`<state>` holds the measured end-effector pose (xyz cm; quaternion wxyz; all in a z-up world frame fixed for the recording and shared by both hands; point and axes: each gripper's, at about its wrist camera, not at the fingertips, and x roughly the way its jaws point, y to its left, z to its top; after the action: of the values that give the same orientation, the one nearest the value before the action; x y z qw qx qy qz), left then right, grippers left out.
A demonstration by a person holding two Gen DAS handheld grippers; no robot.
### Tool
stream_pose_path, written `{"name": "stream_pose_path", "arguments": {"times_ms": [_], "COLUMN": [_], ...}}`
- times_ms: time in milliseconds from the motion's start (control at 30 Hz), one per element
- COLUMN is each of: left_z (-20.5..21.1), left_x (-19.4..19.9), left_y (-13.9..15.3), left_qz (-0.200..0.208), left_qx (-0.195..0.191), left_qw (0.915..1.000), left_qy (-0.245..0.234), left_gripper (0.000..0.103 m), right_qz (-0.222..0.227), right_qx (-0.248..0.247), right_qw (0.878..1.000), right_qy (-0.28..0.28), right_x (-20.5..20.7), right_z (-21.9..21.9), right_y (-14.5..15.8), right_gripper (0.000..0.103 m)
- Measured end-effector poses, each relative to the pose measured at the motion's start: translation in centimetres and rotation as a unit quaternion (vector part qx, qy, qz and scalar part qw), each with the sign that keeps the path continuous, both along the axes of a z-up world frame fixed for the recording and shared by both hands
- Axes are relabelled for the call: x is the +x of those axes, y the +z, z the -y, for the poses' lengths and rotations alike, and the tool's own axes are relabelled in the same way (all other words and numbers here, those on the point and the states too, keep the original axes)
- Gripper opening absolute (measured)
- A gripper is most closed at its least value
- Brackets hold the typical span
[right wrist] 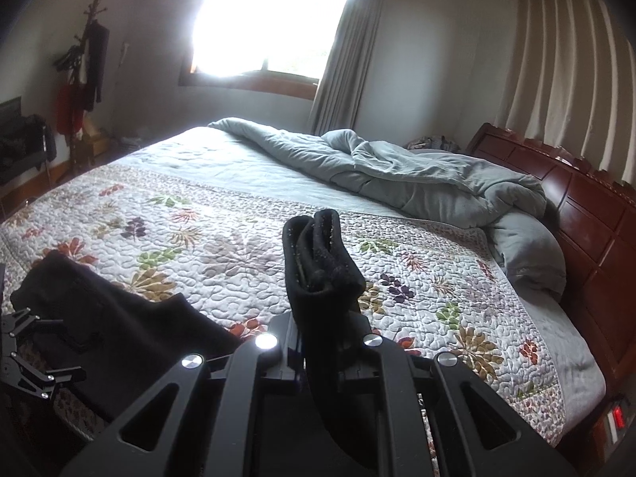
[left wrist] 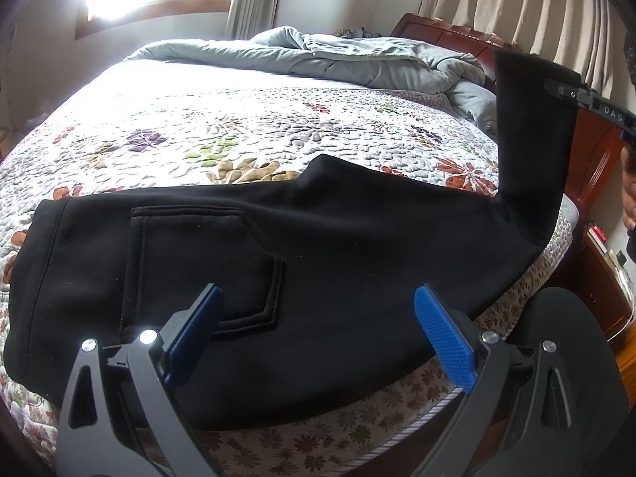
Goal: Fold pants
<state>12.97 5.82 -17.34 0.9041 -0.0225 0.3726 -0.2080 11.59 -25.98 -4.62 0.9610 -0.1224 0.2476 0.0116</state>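
Black pants [left wrist: 278, 246] lie on the floral bed [left wrist: 198, 127] ahead of the released left claw [left wrist: 318, 318]; the right claw [right wrist: 326, 342] is clenched on their lifted leg end.

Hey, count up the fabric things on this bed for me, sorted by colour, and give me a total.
Black: 1, the pants, cuff end lifted in the right gripper
Grey: 1, the rumpled comforter
Floral on white: 1, the quilted bedspread
Total: 3
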Motion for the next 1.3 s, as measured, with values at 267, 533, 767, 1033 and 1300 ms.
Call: {"name": "stream_pose_path", "arguments": {"times_ms": [267, 533, 767, 1033, 1300], "left_z": [-0.2, -0.4, -0.8, -0.9, -1.2], "left_x": [0.2, 0.3, 0.5, 0.6, 0.9], "left_y": [0.1, 0.0, -0.1, -0.2, -0.4], "left_qz": [-0.002, -0.003, -0.007, -0.011, -0.016], "left_qx": [-0.004, -0.007, -0.012, -0.015, -0.020], "left_qw": [1.0000, 1.0000, 0.9999, 0.9998, 0.9996], "left_qy": [0.003, 0.006, 0.010, 0.011, 0.015], "left_gripper": [0.096, 0.096, 0.096, 0.096, 0.096], "right_qz": [-0.017, -0.029, -0.056, -0.070, -0.074], "right_qx": [-0.031, -0.086, -0.125, -0.229, -0.282], "right_qw": [0.999, 0.995, 0.988, 0.965, 0.948], "right_qy": [0.019, 0.036, 0.071, 0.103, 0.130], "right_x": [0.5, 1.2, 1.2, 0.8, 0.0], "right_z": [-2.1, -4.4, -7.5, -10.7, -12.7], "right_y": [-1.9, -4.3, -7.8, -12.3, -14.8], "right_gripper": [0.011, 0.011, 0.011, 0.011, 0.011]}}
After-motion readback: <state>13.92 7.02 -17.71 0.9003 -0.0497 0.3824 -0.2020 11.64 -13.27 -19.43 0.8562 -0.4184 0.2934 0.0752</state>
